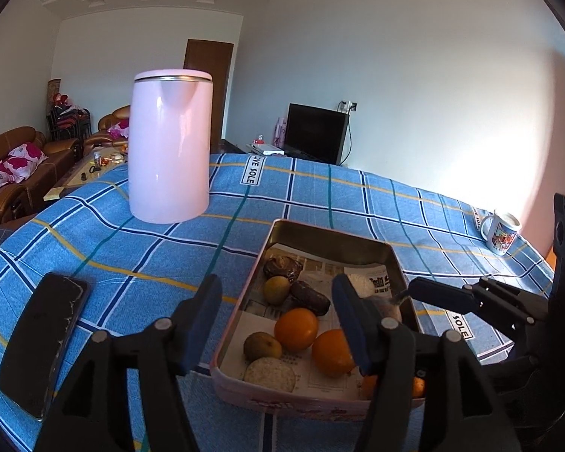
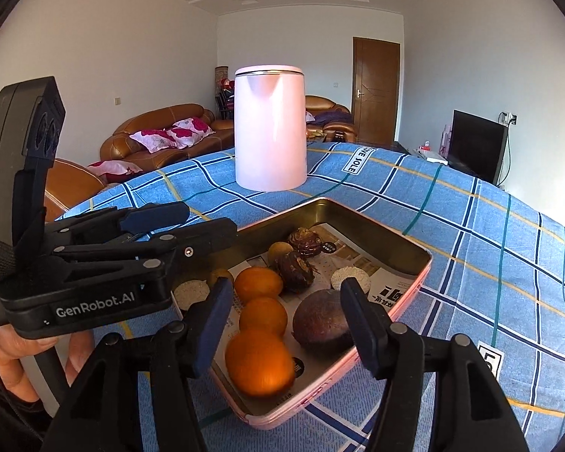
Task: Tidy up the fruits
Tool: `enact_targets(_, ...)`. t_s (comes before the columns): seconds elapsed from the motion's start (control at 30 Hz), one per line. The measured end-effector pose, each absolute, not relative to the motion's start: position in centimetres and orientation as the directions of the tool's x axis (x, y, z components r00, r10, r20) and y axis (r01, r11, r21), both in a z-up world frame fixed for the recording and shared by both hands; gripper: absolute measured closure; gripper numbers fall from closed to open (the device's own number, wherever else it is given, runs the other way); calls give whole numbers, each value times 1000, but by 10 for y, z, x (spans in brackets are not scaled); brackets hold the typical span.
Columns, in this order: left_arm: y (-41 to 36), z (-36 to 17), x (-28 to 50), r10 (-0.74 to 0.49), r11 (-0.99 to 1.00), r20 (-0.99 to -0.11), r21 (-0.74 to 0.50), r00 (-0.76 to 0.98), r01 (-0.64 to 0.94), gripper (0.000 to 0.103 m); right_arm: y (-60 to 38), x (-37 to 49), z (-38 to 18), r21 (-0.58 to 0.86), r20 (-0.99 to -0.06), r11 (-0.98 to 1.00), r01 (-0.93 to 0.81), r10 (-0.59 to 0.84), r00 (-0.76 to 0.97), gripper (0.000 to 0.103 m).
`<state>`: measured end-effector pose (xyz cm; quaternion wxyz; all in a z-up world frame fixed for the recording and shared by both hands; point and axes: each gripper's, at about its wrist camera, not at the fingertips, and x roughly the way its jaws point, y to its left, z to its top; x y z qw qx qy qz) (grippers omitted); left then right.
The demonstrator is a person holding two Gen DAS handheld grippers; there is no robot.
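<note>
A pink metal tray (image 1: 282,228) (image 2: 418,280) lined with newspaper sits on the blue checked tablecloth. It holds oranges (image 1: 296,329) (image 2: 259,362), small brownish-green fruits (image 1: 277,289), dark wrinkled fruits (image 2: 295,270), a round dark purple fruit (image 2: 322,324) and pale round cakes (image 1: 269,374). My left gripper (image 1: 277,326) is open and empty, hovering over the tray's near left part. My right gripper (image 2: 286,329) is open and empty above the tray's near end, over the oranges and the purple fruit. Each gripper shows in the other's view, the right one (image 1: 448,297), the left one (image 2: 192,222).
A tall pink kettle (image 1: 169,147) (image 2: 270,130) stands on the cloth behind the tray. A black phone (image 1: 41,339) lies at the left. A printed mug (image 1: 501,231) stands at the far right edge. Sofas, a door and a TV are beyond the table.
</note>
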<state>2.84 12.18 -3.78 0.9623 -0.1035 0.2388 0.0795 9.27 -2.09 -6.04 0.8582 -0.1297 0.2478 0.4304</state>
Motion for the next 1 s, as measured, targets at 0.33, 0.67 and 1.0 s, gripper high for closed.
enact_targets(0.33, 112, -31, 22, 89, 972, -458, -155, 884, -178, 37, -46, 92, -51, 17, -488, 647, -762, 671, 558, 41)
enact_targets(0.67, 97, -25, 19, 83, 979, -443, -131, 893, -156, 32, -72, 81, -42, 18, -429, 696, -718, 654, 623, 30)
enact_targets(1.0, 83, -20, 15, 77, 984, -432, -114, 899, -139, 28, -97, 75, -34, 53, -392, 719, -693, 653, 648, 29)
